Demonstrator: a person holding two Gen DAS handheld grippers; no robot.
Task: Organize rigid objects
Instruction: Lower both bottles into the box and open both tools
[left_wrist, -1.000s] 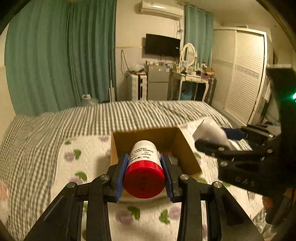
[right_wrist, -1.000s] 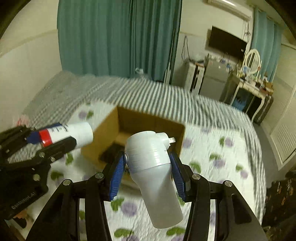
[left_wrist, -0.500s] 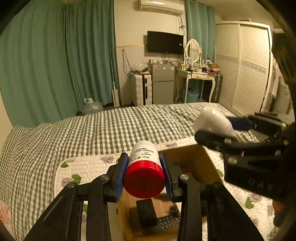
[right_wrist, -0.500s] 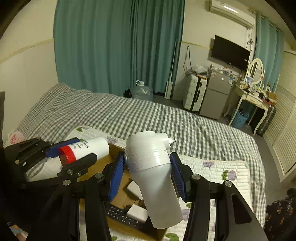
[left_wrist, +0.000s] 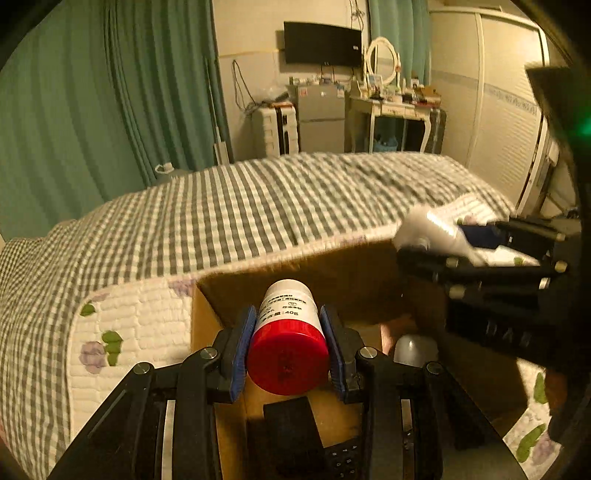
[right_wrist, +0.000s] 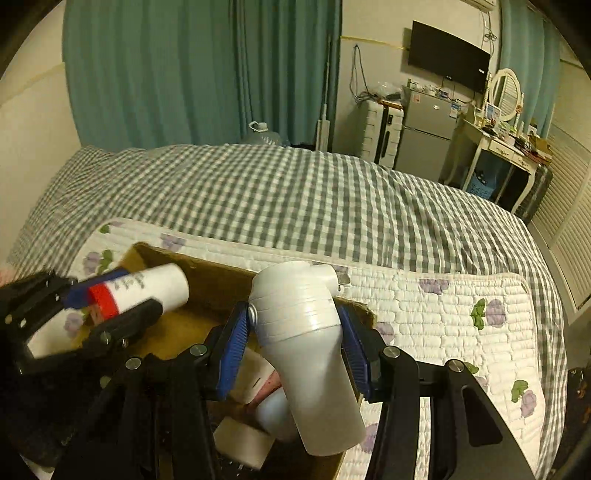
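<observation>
My left gripper (left_wrist: 288, 332) is shut on a white bottle with a red cap (left_wrist: 287, 339), held over the open cardboard box (left_wrist: 207, 325) on the bed. My right gripper (right_wrist: 295, 343) is shut on a white plastic bottle (right_wrist: 306, 347), also over the box (right_wrist: 207, 280). In the right wrist view the left gripper (right_wrist: 122, 306) and its red-capped bottle (right_wrist: 147, 288) show at the left. In the left wrist view the right gripper (left_wrist: 461, 254) and its white bottle (left_wrist: 428, 229) show at the right.
The box holds a black remote (left_wrist: 291, 435), a white rounded object (left_wrist: 410, 349) and white blocks (right_wrist: 240, 439). It stands on a white flowered quilt (right_wrist: 443, 317) over a grey checked bedspread (right_wrist: 295, 199). Curtains, a fridge and a dressing table lie beyond the bed.
Both grippers have come lower and closer over the box with their bottles still held. More of the box's inside now shows beneath them.
</observation>
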